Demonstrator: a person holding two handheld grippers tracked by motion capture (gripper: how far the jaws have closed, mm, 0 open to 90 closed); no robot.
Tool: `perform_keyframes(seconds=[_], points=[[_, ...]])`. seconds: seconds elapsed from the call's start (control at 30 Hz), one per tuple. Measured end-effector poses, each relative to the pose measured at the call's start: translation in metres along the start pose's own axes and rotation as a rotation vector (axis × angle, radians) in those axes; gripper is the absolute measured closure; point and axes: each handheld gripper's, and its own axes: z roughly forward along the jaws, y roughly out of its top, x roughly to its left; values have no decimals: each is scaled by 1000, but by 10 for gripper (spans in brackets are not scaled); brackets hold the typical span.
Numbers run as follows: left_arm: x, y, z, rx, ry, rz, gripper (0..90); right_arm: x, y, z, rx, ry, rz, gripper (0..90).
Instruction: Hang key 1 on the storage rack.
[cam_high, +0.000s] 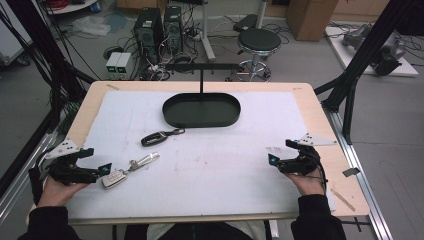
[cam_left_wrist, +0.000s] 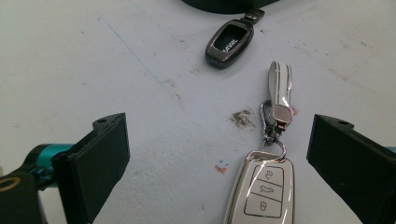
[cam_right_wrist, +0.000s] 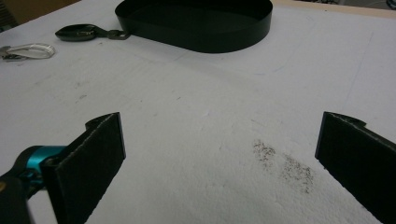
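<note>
White mat on the table carries a black oval tray at the far middle, a dark key fob near its left end, and a white key fob with a silver strap — this one lies just ahead of the left gripper, nothing blocking it. The left gripper view picks out three buttons on the white fob and lettering on the dark one; the right gripper view adds a dark smudge on the mat. Both grippers — the right gripper too — hold nothing, jaws spread wide.

Blk tray; wht mat; silver-wht key fob; dk fob.
</note>
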Motion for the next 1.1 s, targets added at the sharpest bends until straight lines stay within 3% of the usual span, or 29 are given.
perform_keyframes(seconds=[0.6,0.77,1.1], points=[[-2,1,2,10,1,11,70,-1,-2,5,25,-4,-11,8],[-6,4,8,27,-25,0,70,-1,0,6,24,2,-11,8],[-26,26,29,96,-63,88,70,0,-1,12,52,22,-23,8]])
